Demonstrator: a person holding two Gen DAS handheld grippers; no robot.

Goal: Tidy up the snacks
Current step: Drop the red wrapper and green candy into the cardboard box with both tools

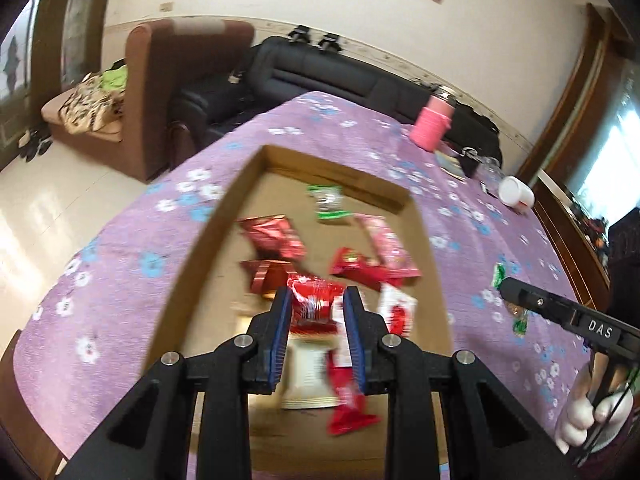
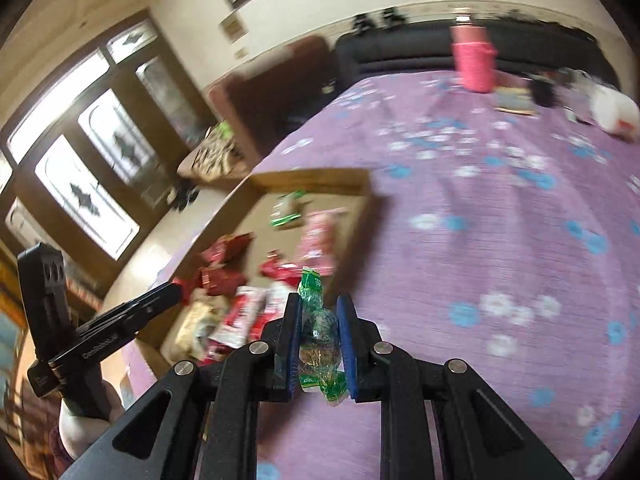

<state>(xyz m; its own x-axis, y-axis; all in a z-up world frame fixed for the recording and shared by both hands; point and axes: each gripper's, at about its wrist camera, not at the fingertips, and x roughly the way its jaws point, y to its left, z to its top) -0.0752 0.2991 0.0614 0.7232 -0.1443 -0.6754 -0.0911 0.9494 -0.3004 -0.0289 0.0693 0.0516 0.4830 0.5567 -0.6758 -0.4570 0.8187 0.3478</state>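
From the left wrist view, the left gripper [image 1: 316, 300] pinches a red snack packet [image 1: 314, 306] between its blue pads, the wrapper standing up between the jaws with its crimped top showing above them. The gripper hangs over the open cardboard box [image 1: 208, 240], which rests on the purple flowered tablecloth [image 1: 120, 264]. Loose snacks already lie on the box floor: red packets, a pink one [image 1: 390, 246], a white-and-red one and a green-and-white packet [image 1: 330, 202] near the far wall. The step in hand looks like carrying a snack to the box. The next move calls for lowering over a bare patch of the box floor and spreading the jaws so the packet drops among the others. At the right edge the right gripper [image 1: 505, 285] reaches in with green wrapper at its tip, a gloved hand [image 1: 592, 412] below it.

From the right wrist view, the right gripper [image 2: 319, 308] is pressed onto a green clear-wrapped snack [image 2: 318, 332], which runs lengthwise between the pads and sticks out beyond their tips. It is above the tablecloth [image 2: 500, 280], just beside the box's near right wall, not yet over the box [image 2: 312, 178]. It needs to travel left across that wall before letting go. The left gripper [image 2: 182, 290] shows at the left with red at its tip, over the box.
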